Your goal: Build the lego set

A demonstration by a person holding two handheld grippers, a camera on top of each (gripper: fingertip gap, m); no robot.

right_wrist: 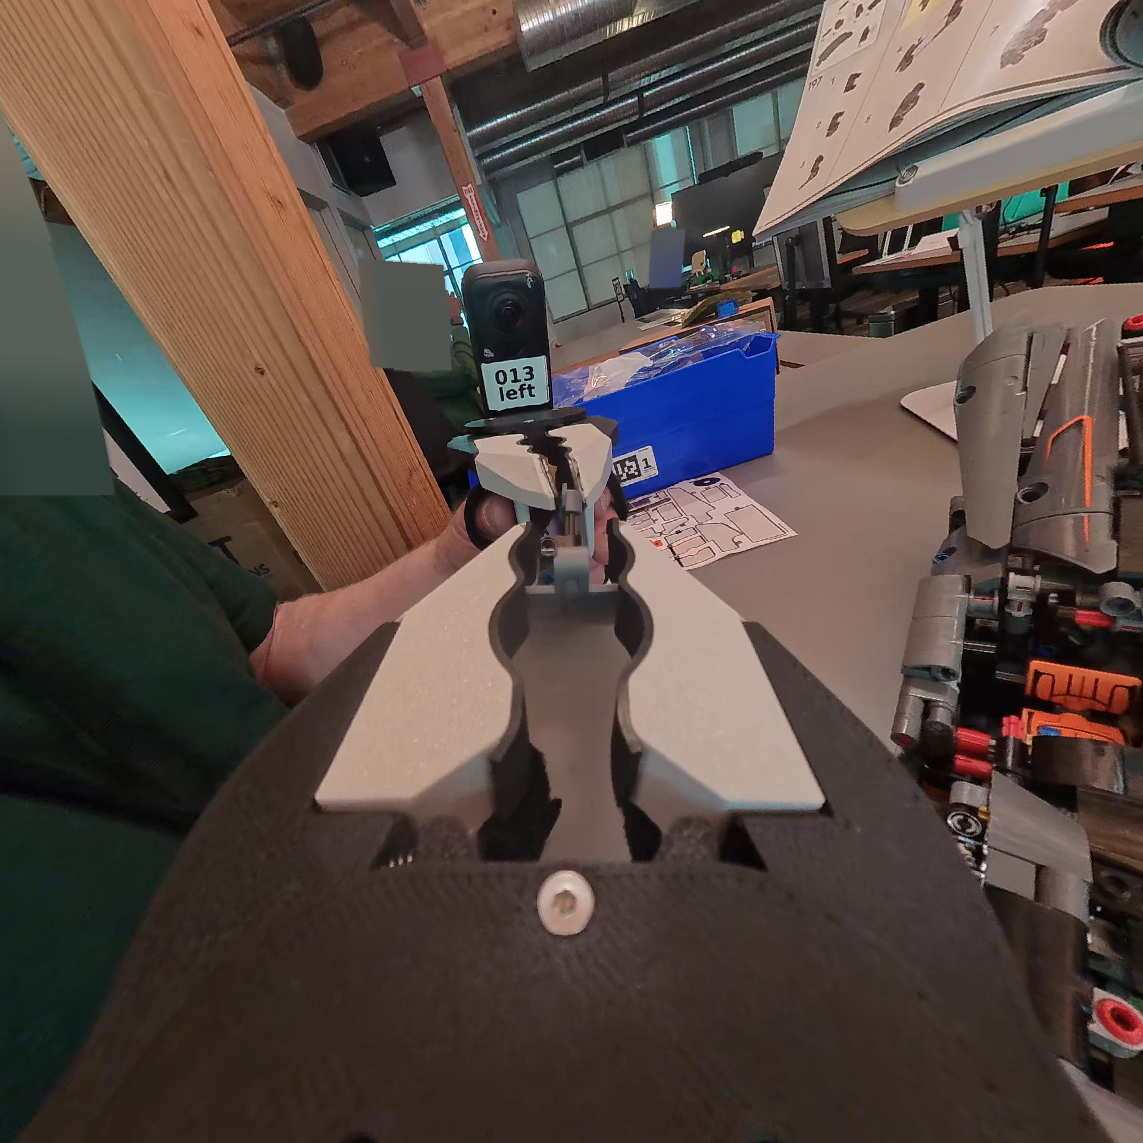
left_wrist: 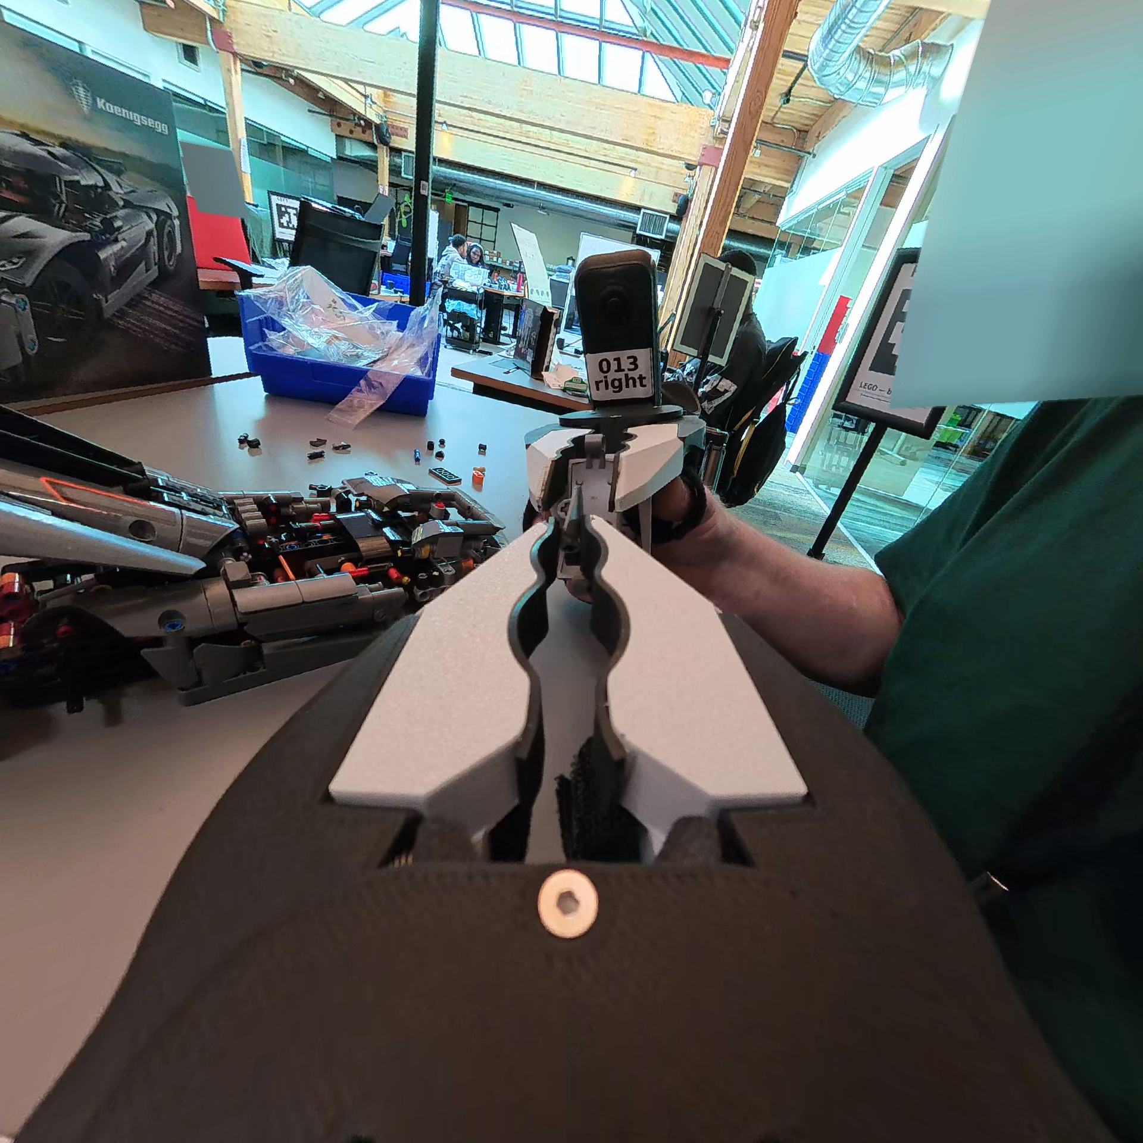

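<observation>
My two grippers face each other above the table and meet on a small grey Lego sub-assembly (right_wrist: 569, 572). My right gripper (right_wrist: 569, 544) is shut on its wide grey part. My left gripper (left_wrist: 570, 529) is shut on the thin end of the same assembly (left_wrist: 576, 504). The left gripper also shows in the right wrist view (right_wrist: 566, 488), and the right gripper shows in the left wrist view (left_wrist: 587, 495). The large grey, black and orange Lego car model (left_wrist: 278, 556) lies on the table to the left; it also shows in the right wrist view (right_wrist: 1051, 618).
A blue bin (left_wrist: 346, 377) with clear plastic bags stands at the back. Several small loose pieces (left_wrist: 445, 473) lie on the table (left_wrist: 124, 835). A sticker sheet (right_wrist: 711, 519) lies flat, and an open instruction booklet (right_wrist: 928, 80) rests on a stand. A person in a green shirt (left_wrist: 1020, 618) holds the grippers. Left and right tips are no more than a few centimetres apart.
</observation>
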